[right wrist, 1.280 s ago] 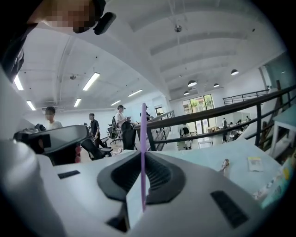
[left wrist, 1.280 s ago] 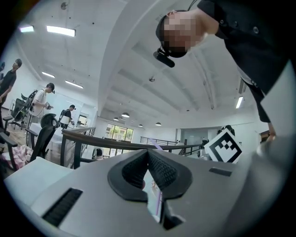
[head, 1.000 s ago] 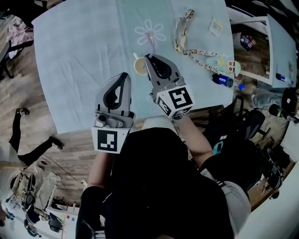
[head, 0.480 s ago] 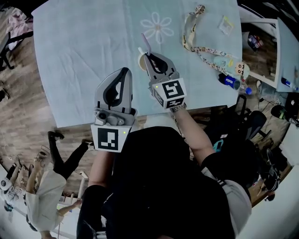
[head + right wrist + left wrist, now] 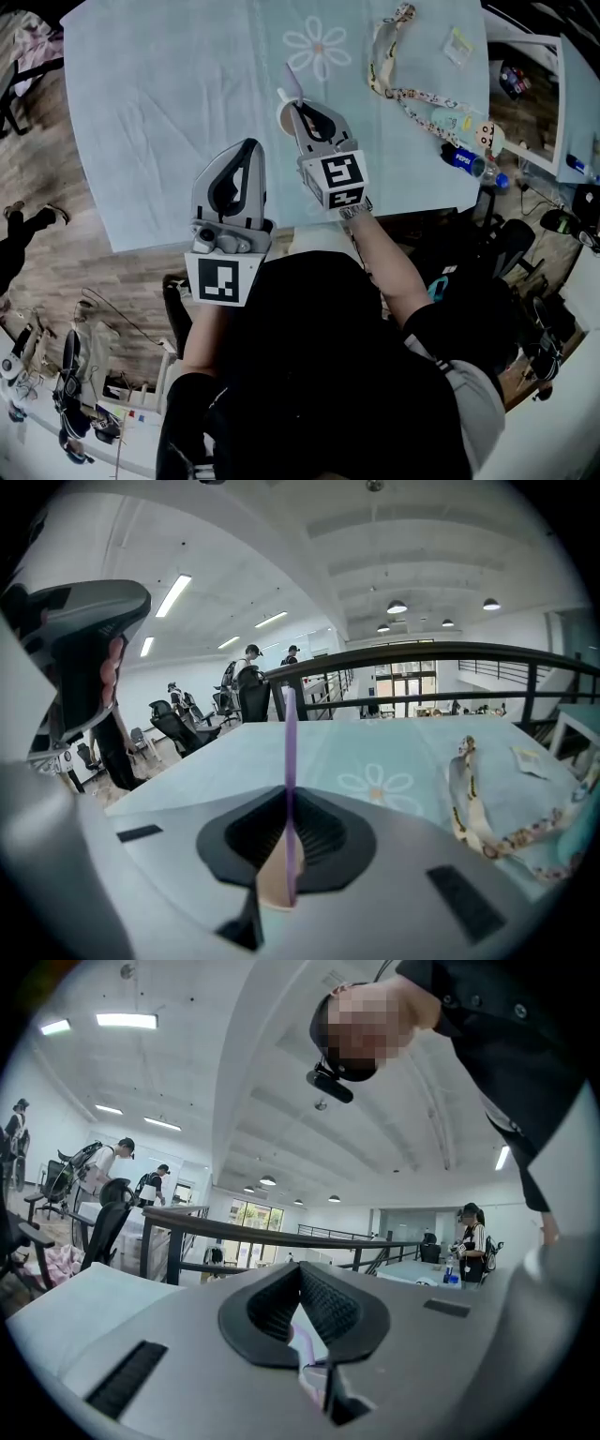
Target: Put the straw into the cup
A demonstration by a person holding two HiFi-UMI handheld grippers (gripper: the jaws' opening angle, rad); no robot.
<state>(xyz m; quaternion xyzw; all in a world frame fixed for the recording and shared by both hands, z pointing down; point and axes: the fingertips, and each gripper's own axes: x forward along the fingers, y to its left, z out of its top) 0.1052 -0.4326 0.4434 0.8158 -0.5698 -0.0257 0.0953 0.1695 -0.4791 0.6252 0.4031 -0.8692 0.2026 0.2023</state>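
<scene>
A thin purple straw [image 5: 290, 733] stands upright with my right gripper [image 5: 289, 791] shut on it. In the head view the straw [image 5: 293, 82] sticks up past the fingertips of the right gripper [image 5: 300, 109]. A tan paper cup [image 5: 284, 119] stands on the light blue tablecloth directly under those jaws. Through the jaws the cup [image 5: 270, 878] shows below, with the straw's lower end over its opening; how deep the end reaches is hidden. My left gripper [image 5: 248, 147] hovers to the left of the cup and nearer to me. Its jaws [image 5: 300, 1266] are shut with nothing between them.
A patterned lanyard [image 5: 405, 86] lies on the cloth to the right of the cup, with a Pepsi bottle [image 5: 459, 159] near the table's right edge and a small packet [image 5: 458, 43] at the back. A flower print [image 5: 319, 47] lies behind the cup. Office chairs and people stand beyond the table.
My right gripper has come down with the straw, bringing its lower end to the cup. The left gripper has hardly moved.
</scene>
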